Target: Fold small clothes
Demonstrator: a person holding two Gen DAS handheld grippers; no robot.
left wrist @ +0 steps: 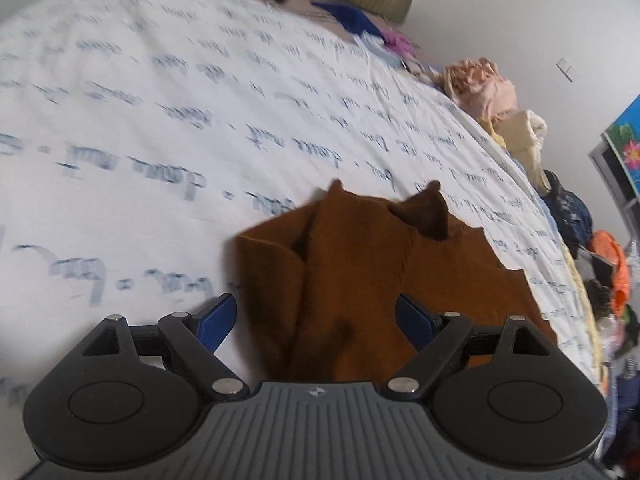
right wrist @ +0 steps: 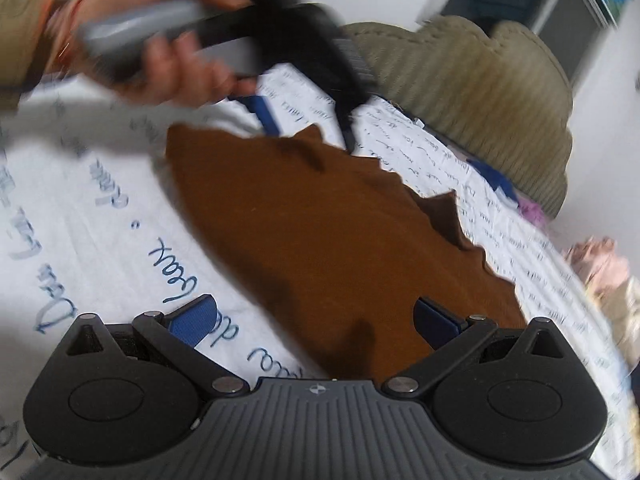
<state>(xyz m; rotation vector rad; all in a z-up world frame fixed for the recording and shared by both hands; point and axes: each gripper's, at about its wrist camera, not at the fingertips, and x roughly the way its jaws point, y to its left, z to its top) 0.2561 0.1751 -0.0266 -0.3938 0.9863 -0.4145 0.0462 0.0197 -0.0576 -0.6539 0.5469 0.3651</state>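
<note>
Both claws stand spread wide, with nothing pinched between the blue pads. On the left wrist view, the left gripper (left wrist: 316, 320) points down at the brown garment (left wrist: 360, 280); its left pad is over the white bedsheet (left wrist: 140, 100) and its right pad is over the cloth, and no pad presses on it. On the right wrist view, the right gripper (right wrist: 312, 320) also hangs over the near end of the same garment, open in the same way. At the top left of that view a hand (right wrist: 160, 64) with a beige sleeve holds the handle of the left gripper, which is blurred, above the far edge of the garment.

The brown garment lies on the sheet near the right edge of the bed, partly folded, with a zigzag border and one corner turned up. A pile of loose clothes (left wrist: 480, 84) runs along the right bed edge, just beside the garment's far side. An olive pillow (right wrist: 480, 92) lies at the head of the bed.

To the left of the garment the sheet is bare and wide. To the right the bed edge and the clothes pile are close.
</note>
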